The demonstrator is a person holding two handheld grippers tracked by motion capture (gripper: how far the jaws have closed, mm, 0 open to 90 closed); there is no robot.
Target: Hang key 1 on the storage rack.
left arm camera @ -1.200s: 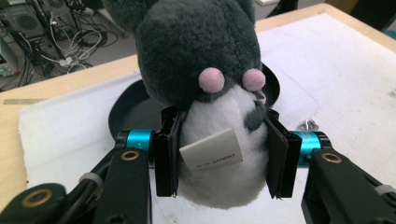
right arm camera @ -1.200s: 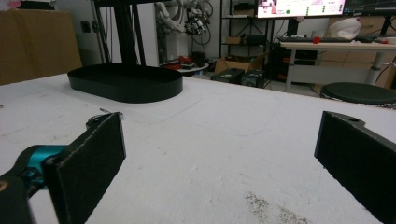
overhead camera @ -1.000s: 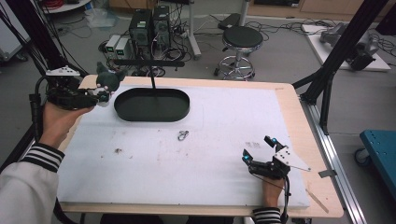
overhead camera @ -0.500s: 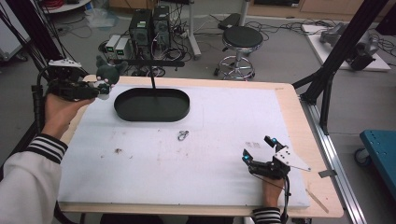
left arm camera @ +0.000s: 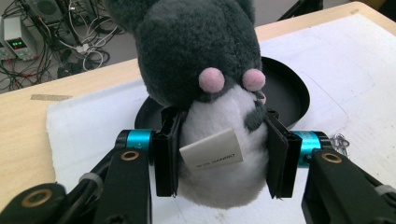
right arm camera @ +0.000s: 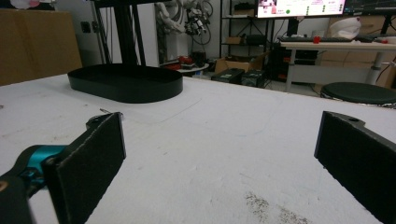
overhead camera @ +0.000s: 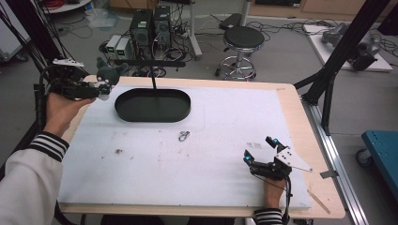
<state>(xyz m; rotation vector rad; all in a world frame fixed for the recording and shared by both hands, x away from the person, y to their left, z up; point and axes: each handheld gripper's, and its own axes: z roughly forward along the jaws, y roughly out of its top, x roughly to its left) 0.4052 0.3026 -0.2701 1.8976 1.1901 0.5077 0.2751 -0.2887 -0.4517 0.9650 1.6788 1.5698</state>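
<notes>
- Both black pads of my left gripper [left arm camera: 219, 161] are clamped on the white belly of the dark grey plush mouse toy [left arm camera: 205, 88], held above the table's far left corner.
- To do this well, I'd keep squeezing and lower it level into the black oval tray [overhead camera: 152, 104] just beside it.
- My right gripper [overhead camera: 263, 157] rests spread wide and empty near the white foam mat's [overhead camera: 211, 154] front right.

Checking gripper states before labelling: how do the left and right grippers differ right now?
The left gripper is shut on the plush toy; the right gripper is open with nothing between its jaws. The left gripper is held up near the table's far left corner, beside the black tray; the right gripper sits low over the white mat at the near right. Both have black padded jaws with teal joints.
</notes>
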